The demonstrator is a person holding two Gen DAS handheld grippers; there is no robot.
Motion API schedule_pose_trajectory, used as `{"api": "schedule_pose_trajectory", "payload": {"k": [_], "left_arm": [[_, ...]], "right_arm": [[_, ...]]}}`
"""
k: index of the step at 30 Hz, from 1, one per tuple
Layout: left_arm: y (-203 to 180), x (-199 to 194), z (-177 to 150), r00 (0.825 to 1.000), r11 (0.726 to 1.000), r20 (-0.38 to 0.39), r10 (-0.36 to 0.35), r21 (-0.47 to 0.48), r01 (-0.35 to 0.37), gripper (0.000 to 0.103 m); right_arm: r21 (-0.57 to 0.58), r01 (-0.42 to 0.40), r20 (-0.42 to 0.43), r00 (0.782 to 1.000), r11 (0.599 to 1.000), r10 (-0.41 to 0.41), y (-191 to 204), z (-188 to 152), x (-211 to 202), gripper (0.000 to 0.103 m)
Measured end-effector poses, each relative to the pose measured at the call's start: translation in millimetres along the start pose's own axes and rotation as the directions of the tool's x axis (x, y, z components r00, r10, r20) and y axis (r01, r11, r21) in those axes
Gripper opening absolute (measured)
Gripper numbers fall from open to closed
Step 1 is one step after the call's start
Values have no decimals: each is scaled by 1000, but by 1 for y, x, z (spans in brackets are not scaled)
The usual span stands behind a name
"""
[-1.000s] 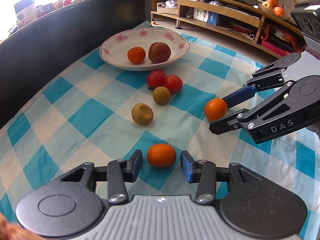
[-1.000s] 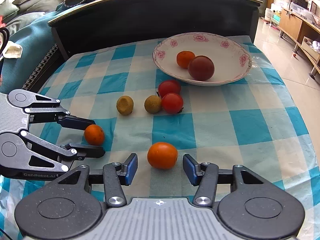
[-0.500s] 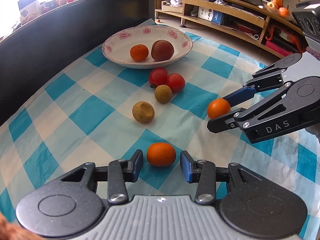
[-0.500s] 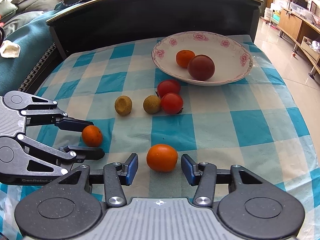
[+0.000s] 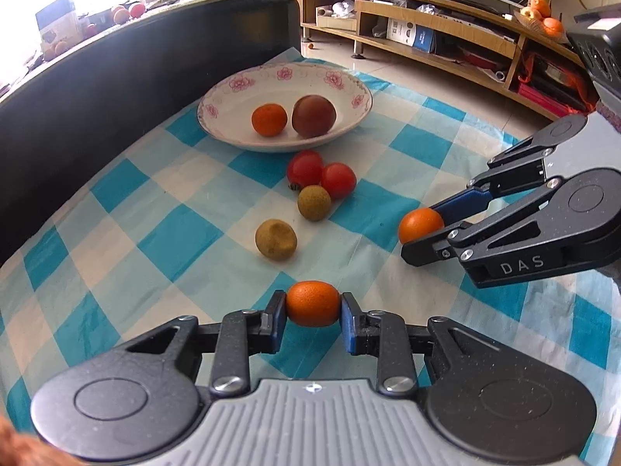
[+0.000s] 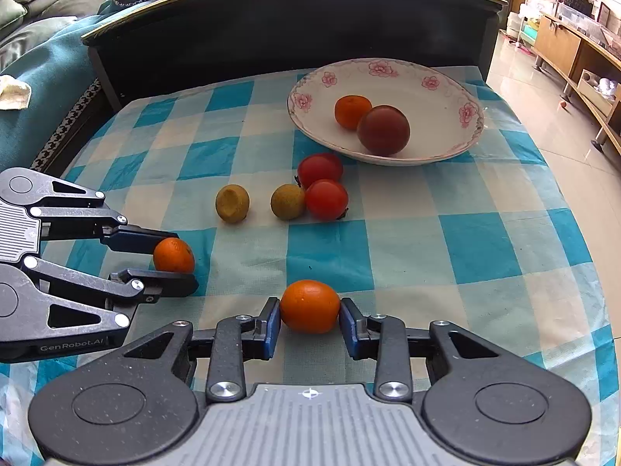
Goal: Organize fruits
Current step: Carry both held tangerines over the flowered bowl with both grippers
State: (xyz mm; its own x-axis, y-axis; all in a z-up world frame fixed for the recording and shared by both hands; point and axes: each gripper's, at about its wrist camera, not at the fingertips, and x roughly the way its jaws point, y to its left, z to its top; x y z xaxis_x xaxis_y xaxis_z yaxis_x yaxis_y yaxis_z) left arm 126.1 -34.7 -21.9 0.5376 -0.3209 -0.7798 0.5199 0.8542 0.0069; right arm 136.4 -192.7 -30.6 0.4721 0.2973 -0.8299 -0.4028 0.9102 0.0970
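In the left wrist view my left gripper (image 5: 312, 312) has its jaws closing, and both blue pads press on a small orange (image 5: 312, 298) on the checked cloth. My right gripper (image 6: 309, 316) is closing the same way on a second orange (image 6: 309, 303). Each gripper also shows in the other's view: the right gripper (image 5: 421, 233) at the right, the left gripper (image 6: 180, 262) at the left. Farther off, a flowered white bowl (image 5: 349, 85) holds an orange and a dark red fruit (image 5: 313, 115). Between lie two tomatoes (image 5: 305, 167) and two brownish-green fruits (image 5: 276, 239).
The blue-and-white checked cloth (image 6: 477, 244) covers the table. A dark raised board (image 6: 295, 19) runs along its far side behind the bowl. To the right the table ends above a tiled floor (image 6: 555, 116), with wooden shelving (image 5: 446, 35) beyond.
Both grippers' jaws have closed from wide apart onto the oranges that lay between them. The hands have hardly moved.
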Motion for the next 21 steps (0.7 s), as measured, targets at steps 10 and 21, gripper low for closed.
{"api": "schedule_pose_trajectory", "payload": {"k": [10, 21], "left_arm": [[2, -8, 25, 997, 1000, 78, 19, -17, -18, 38], [2, -11, 49, 989, 999, 141, 38, -26, -34, 37]], "right_arm": [[22, -21, 84, 996, 1000, 20, 0, 16, -16, 28], [40, -12, 146, 989, 999, 6, -6, 32, -29, 28]]}}
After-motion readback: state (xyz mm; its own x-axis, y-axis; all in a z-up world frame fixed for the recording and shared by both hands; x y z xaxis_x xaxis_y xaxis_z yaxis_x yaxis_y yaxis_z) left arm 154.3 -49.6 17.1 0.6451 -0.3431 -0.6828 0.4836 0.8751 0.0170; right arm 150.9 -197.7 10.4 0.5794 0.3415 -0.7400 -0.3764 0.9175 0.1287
